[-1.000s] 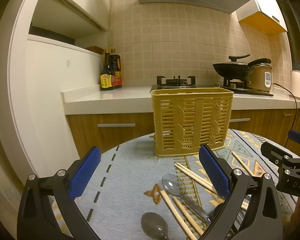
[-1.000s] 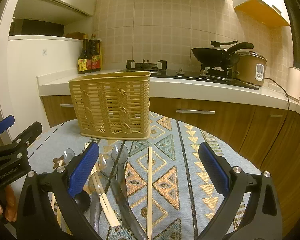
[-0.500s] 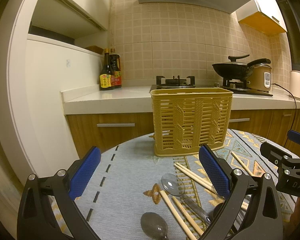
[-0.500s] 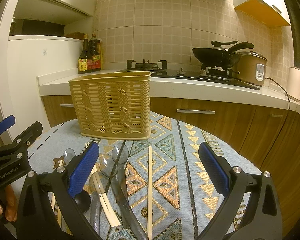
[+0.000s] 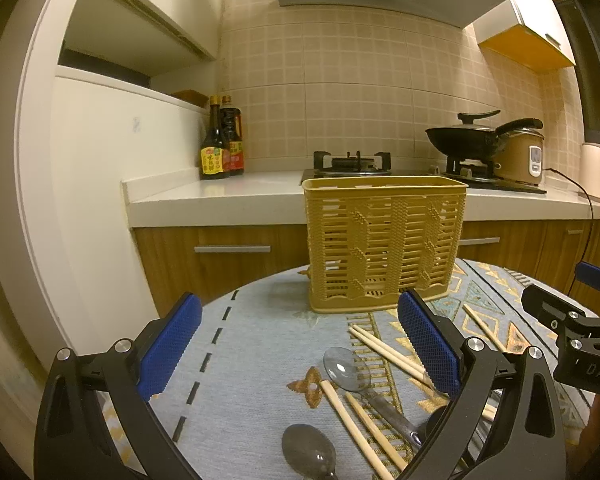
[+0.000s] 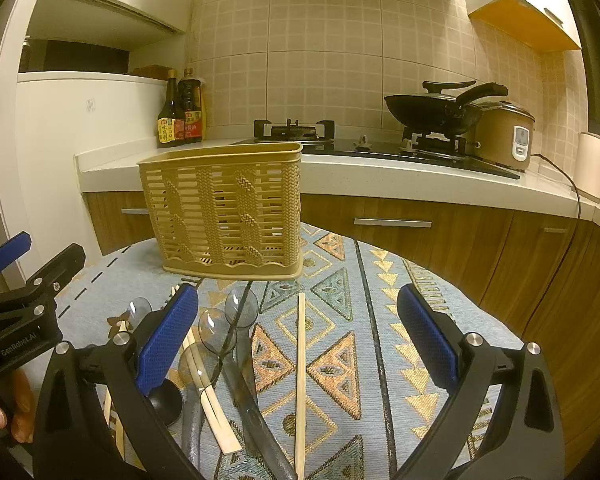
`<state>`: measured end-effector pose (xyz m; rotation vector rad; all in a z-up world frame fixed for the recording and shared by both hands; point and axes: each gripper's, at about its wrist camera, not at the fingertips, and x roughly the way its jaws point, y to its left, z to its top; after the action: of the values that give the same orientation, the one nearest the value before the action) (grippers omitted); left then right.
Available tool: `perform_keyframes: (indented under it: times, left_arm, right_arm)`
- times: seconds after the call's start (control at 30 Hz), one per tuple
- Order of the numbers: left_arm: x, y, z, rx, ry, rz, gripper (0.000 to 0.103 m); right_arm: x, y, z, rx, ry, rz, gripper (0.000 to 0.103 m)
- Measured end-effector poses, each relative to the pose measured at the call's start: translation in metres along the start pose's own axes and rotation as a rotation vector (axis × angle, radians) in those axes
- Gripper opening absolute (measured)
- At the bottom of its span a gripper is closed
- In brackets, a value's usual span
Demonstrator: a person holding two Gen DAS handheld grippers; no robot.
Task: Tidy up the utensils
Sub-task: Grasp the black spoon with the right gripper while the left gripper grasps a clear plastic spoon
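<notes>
Change: almost none against the frames half a second and a second back; both grippers hold the same hovering pose, nothing is lifted. EARLY stage, no utensil in the holder yet as far as the slats show.
Left gripper (image 5: pixel 298 344): fingers wide apart, empty, above the left part of the table, aimed at the holder.
Utensil holder (image 5: pixel 384 246): yellow slatted plastic, upright near the far edge of the table; looks empty.
Clear spoons (image 6: pixel 220 330): several, lying loose at the near left of the table, overlapping the chopsticks.
Chopsticks (image 6: pixel 300 376): pale wood, scattered; one lies alone, pointing at the holder.
Right gripper (image 6: pixel 298 338): fingers wide apart, empty, over the lone chopstick.
Table (image 5: pixel 256 344): round, blue-grey cloth, geometric pattern on the right half.
Room: kitchen; soy sauce bottles (image 5: pixel 220 140) at the worktop's left end, gas hob (image 5: pixel 352 160), wok (image 5: pixel 466 140), rice cooker (image 5: pixel 520 158), kettle (image 5: pixel 596 170) at the right.
Judgement: first pick not begun.
</notes>
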<state>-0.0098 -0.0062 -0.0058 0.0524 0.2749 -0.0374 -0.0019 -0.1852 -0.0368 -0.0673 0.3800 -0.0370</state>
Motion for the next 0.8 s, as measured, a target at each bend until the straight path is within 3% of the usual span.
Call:
perform_keyframes:
  times: [0.27, 0.37, 0.47, 0.6, 0.8]
  left_arm:
    - [0.005, 0.006, 0.0, -0.023, 0.028, -0.017, 0.096]
    - [0.015, 0.031, 0.004, -0.129, 0.085, -0.053, 0.095]
    - [0.023, 0.059, 0.006, -0.224, 0.154, -0.106, 0.094]
    - [0.032, 0.074, 0.01, -0.218, 0.271, -0.155, 0.084]
    - [0.051, 0.076, -0.009, -0.224, 0.529, -0.257, 0.071]
  right_arm:
    - [0.001, -0.002, -0.001, 0.005, 0.006, -0.01, 0.095]
    - [0.003, -0.004, 0.0, 0.009, 0.019, -0.022, 0.095]
    - [0.004, -0.007, 0.002, 0.021, 0.042, -0.036, 0.095]
    - [0.01, -0.015, 0.007, 0.051, 0.1, -0.038, 0.095]
    - [0.023, -0.031, 0.013, 0.097, 0.22, 0.005, 0.095]
